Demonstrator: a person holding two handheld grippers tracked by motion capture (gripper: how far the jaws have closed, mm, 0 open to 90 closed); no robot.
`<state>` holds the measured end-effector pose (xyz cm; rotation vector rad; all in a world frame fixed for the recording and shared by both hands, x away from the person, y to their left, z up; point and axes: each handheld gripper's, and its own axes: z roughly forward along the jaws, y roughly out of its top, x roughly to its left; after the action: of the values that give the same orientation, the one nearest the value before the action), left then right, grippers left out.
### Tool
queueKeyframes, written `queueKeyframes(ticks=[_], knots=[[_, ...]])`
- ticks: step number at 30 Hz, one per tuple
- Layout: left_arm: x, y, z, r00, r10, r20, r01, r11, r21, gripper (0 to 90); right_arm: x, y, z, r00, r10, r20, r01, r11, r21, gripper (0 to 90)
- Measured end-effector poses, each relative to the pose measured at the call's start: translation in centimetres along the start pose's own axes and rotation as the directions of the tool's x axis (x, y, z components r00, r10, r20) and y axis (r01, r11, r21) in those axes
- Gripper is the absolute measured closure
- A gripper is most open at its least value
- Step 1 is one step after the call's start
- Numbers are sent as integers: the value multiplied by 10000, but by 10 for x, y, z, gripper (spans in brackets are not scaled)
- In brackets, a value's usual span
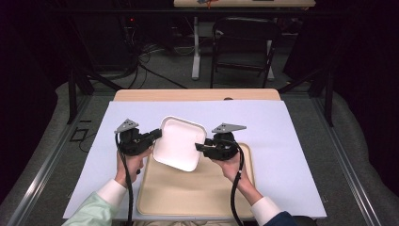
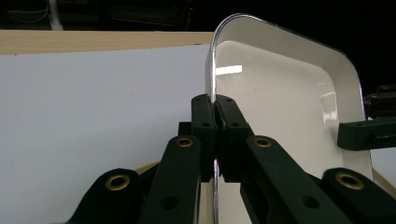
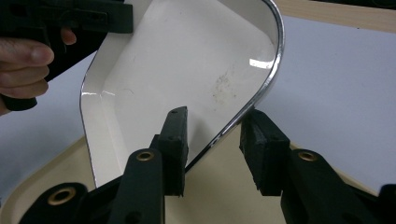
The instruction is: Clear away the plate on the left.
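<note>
White and glossy, the tray point(image 1: 178, 142) hangs tilted above the beige tray point(image 1: 193, 190), between my two grippers. From above I can't see its underside, and its near rim runs off the bottom edge of the left gripper view. Its long axis slants from the far left corner down toward me. The left gripper point(image 2: 215, 123) is clamped tight on its left rim. The right gripper point(image 3: 215, 149) straddles the right rim, jaws apart, the rim touching the right pad. Both forearms reach forward, wrists turned inward.

Overhead and close tong views share the white dish point(image 1: 178, 143).
</note>
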<state>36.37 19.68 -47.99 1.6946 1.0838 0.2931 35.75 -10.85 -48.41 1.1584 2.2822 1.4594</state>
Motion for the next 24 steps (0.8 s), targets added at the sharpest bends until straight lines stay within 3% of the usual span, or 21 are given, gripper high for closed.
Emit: queueKeyframes(ticks=[24], knots=[[-22, -11, -8, 9981, -335, 524, 320, 9991, 284, 862, 0, 0, -29, 10000, -20, 24, 20, 10000, -32, 708]])
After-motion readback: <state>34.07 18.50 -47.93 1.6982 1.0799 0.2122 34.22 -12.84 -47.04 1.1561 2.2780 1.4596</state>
